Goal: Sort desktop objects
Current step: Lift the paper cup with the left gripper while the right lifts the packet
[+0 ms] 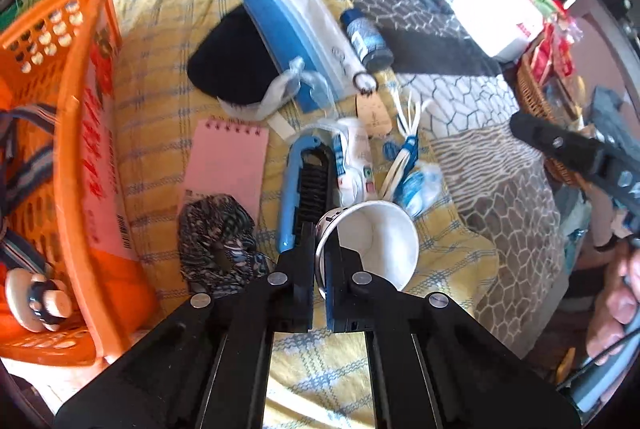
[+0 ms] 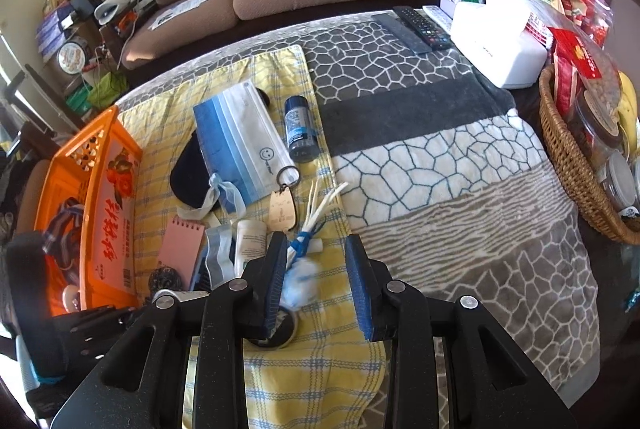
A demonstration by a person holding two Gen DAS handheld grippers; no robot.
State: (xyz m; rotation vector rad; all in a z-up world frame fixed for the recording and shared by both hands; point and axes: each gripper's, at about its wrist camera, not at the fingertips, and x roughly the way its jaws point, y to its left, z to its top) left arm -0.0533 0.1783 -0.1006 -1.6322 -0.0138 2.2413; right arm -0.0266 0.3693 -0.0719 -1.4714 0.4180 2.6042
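One paper cup (image 1: 376, 241), rim pinched by left tool (image 1: 320, 261), holds nothing.

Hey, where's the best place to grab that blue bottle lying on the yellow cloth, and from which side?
Grip the blue bottle across the middle of its body, coming from above with the fingers either side of its width. It lies flat beside the blue and white pouch, so the round sides are exposed; the keyring near its lower end crowds that end.
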